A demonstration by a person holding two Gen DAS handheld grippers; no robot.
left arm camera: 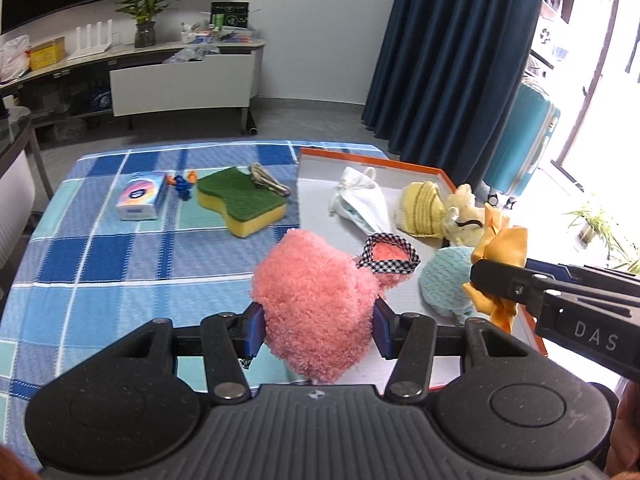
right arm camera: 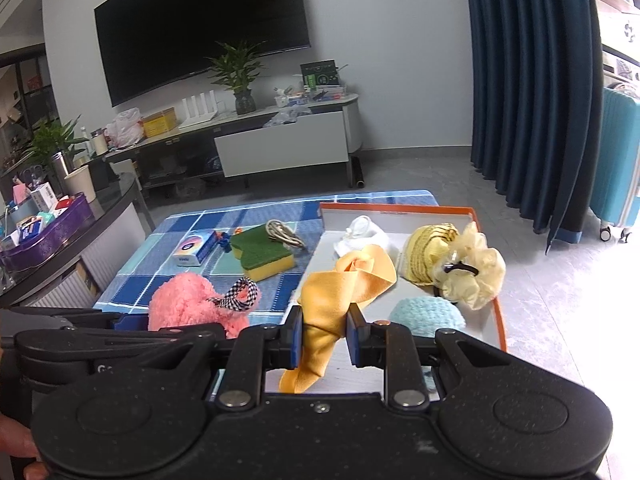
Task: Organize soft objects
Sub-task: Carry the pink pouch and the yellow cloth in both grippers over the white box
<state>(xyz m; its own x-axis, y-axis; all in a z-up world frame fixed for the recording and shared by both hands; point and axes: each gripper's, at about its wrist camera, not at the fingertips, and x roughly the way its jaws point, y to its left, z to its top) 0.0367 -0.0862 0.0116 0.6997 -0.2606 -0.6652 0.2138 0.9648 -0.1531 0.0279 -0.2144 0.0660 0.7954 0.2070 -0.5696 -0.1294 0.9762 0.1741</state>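
My left gripper [left arm camera: 318,330] is shut on a fluffy pink plush [left arm camera: 312,304] with a checkered trim, held above the table at the left edge of the orange-rimmed white tray [left arm camera: 320,184]; the plush also shows in the right wrist view [right arm camera: 192,302]. My right gripper [right arm camera: 322,332] is shut on a yellow-orange cloth [right arm camera: 344,288], held over the tray's near part. The tray [right arm camera: 502,320] holds a white pouch [left arm camera: 360,200], a yellow striped knit [left arm camera: 422,210], a cream scrunchie [right arm camera: 474,268] and a light blue knit piece [left arm camera: 448,276].
On the blue checkered tablecloth [left arm camera: 100,256] lie a tissue pack [left arm camera: 140,196], a small blue-orange toy [left arm camera: 182,186], a green-yellow sponge [left arm camera: 240,202] and a coiled cord [left arm camera: 266,178]. A TV stand, dark curtain [left arm camera: 452,60] and teal suitcase stand beyond.
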